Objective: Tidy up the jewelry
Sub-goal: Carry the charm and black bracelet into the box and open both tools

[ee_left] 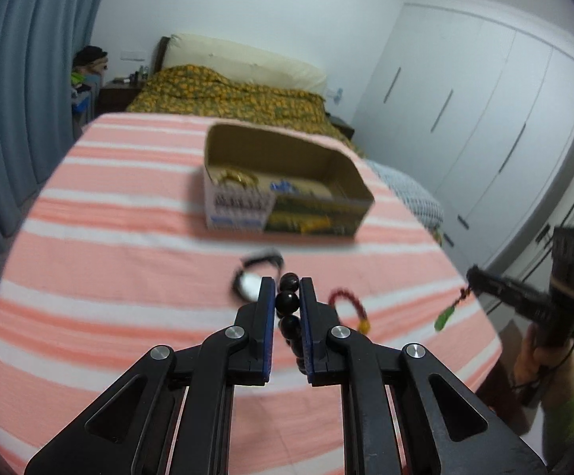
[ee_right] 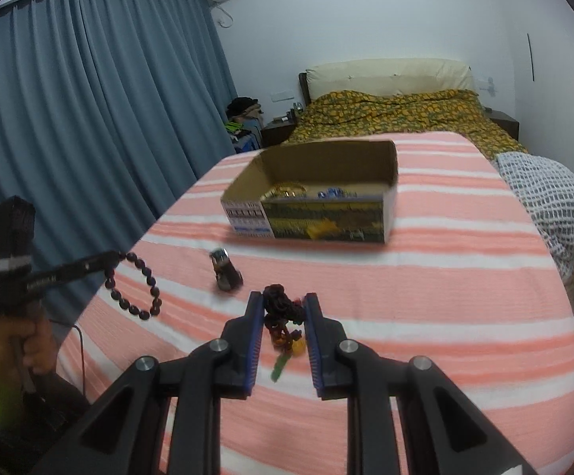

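Left fingers [ee_left: 287,289] grip black beads [ee_left: 287,299]; right fingers [ee_right: 284,304] pinch seemingly red beads [ee_right: 277,304].

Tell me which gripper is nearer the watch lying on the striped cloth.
Left. The left gripper, holding the dark bead bracelet, hangs just beside the watch; the right gripper, holding the red bracelet, sits farther off.

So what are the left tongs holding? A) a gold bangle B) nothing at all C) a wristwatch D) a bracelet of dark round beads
D: in the left wrist view the left tongs are closed on the dark bead bracelet, and the right wrist view shows its loop hanging from them above the striped cloth.
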Demonstrator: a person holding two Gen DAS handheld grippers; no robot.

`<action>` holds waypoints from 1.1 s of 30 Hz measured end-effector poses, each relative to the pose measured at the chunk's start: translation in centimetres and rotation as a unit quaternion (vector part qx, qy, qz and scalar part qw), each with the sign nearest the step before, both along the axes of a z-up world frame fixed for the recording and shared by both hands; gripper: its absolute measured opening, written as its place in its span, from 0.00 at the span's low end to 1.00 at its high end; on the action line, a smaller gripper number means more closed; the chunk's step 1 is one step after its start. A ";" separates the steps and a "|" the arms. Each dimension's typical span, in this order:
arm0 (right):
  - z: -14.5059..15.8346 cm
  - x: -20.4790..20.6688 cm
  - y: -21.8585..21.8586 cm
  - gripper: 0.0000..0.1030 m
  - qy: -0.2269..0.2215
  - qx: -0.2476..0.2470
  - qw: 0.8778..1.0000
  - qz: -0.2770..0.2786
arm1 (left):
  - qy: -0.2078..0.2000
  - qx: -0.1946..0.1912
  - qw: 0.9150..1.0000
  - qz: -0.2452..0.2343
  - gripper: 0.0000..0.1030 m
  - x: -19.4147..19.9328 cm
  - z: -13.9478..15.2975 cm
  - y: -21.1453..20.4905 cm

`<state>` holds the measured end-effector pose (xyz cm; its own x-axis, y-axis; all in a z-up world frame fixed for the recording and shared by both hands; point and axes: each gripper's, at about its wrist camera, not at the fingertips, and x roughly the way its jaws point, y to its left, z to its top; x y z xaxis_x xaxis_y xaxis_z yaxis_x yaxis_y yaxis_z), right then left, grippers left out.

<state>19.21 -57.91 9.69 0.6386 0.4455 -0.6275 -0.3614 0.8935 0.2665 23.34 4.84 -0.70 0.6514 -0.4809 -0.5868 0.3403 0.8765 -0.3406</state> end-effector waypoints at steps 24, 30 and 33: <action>0.7 25.7 2.8 0.20 0.031 -0.062 0.997 -0.035 | 0.002 0.054 0.998 -0.038 0.10 20.8 1.6 -5.6; -2.3 30.7 2.8 0.20 0.055 -0.087 0.993 -0.048 | 0.036 0.072 0.996 -0.048 0.10 24.7 -1.5 -8.5; -3.6 32.2 2.6 0.25 0.061 -0.089 0.993 -0.053 | 0.049 0.085 0.994 -0.053 0.11 25.9 -2.9 -9.8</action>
<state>51.36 -55.29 6.08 0.5912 0.2543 -0.7654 -0.2369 0.9619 0.1366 49.26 -4.95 -3.65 0.5391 -0.4323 -0.7228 0.4058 0.8854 -0.2269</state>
